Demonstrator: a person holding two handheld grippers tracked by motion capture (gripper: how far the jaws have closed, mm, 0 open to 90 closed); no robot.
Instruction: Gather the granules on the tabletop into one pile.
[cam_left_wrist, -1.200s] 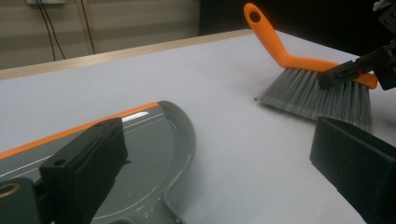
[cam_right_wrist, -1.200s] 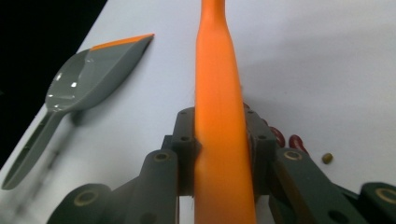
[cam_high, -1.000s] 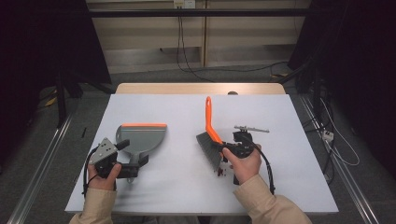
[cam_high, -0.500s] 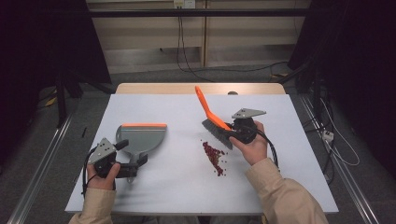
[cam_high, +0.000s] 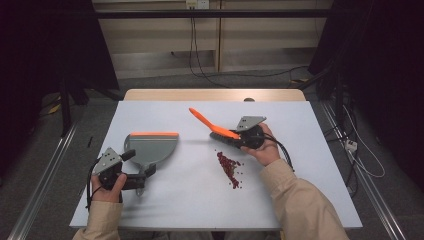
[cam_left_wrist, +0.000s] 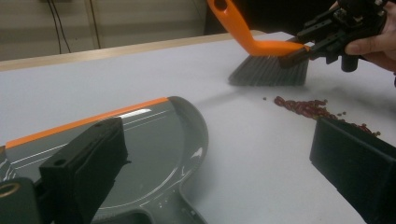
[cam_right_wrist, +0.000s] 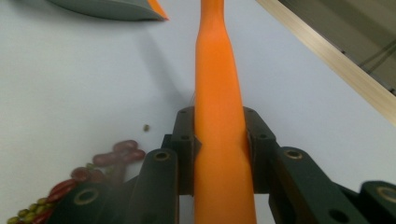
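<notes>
Shifted rightward, right tool (cam_high: 239, 138) grips brush (cam_high: 212, 127) beyond beans (cam_high: 229, 167); left tool (cam_high: 142, 176) holds dustpan (cam_high: 150, 147).

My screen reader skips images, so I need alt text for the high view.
A person's right gripper clamps an orange-handled brush just beyond a small pile of red beans on a white table. The left gripper holds a grey dustpan nearby.

The brush (cam_right_wrist: 218, 116) handle ran off the right gripper view's top edge, its bristles hidden; the dustpan (cam_left_wrist: 140, 154) handle was cut off below.
</notes>
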